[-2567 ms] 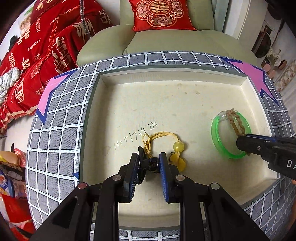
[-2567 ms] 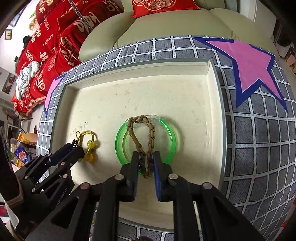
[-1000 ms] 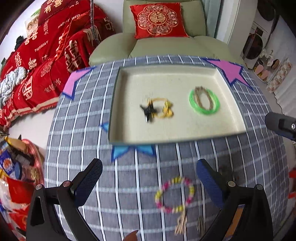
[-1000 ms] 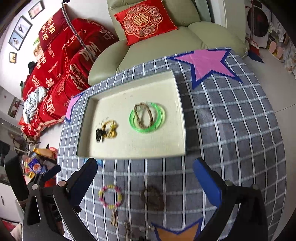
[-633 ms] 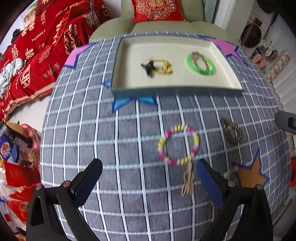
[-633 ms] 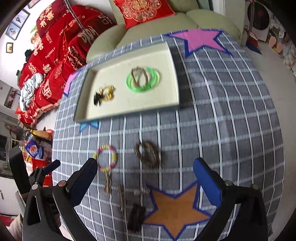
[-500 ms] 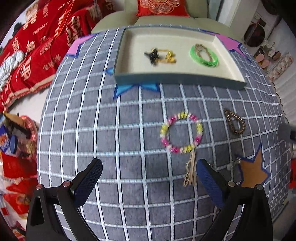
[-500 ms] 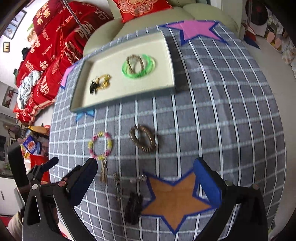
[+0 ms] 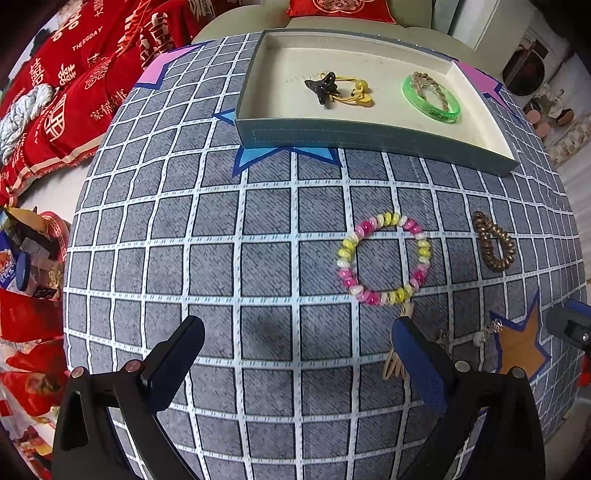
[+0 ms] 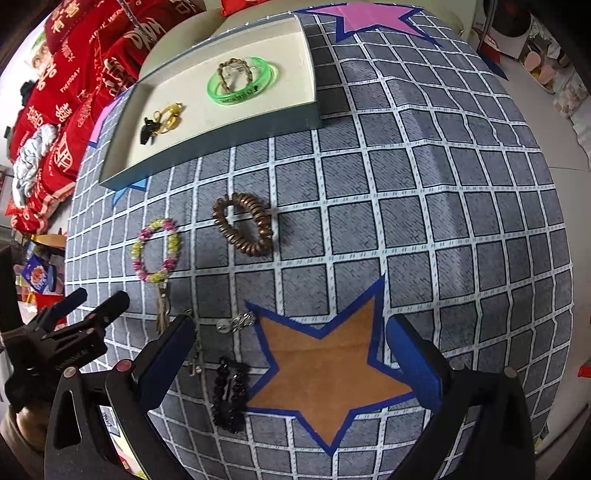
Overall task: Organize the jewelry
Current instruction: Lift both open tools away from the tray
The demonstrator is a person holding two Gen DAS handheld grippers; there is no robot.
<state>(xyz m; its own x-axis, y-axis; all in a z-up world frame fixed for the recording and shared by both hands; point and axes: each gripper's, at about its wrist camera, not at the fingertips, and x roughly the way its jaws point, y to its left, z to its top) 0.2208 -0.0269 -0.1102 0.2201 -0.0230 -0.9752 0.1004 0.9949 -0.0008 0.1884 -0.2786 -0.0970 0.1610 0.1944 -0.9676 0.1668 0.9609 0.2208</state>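
Tassel (image 9: 392, 363) of the pink-and-yellow bead bracelet (image 9: 384, 258) partly hidden behind a blue finger pad (image 9: 419, 363), lower right. Small silver trinket (image 9: 487, 330) too small to identify. Red cushion (image 9: 343, 9) cut off at top edge.

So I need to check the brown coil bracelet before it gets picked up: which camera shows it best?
The right wrist view: the brown coil bracelet lies whole near mid-frame on the cloth, its coils clear. The left wrist view shows it too, but smaller and squeezed toward the right edge.
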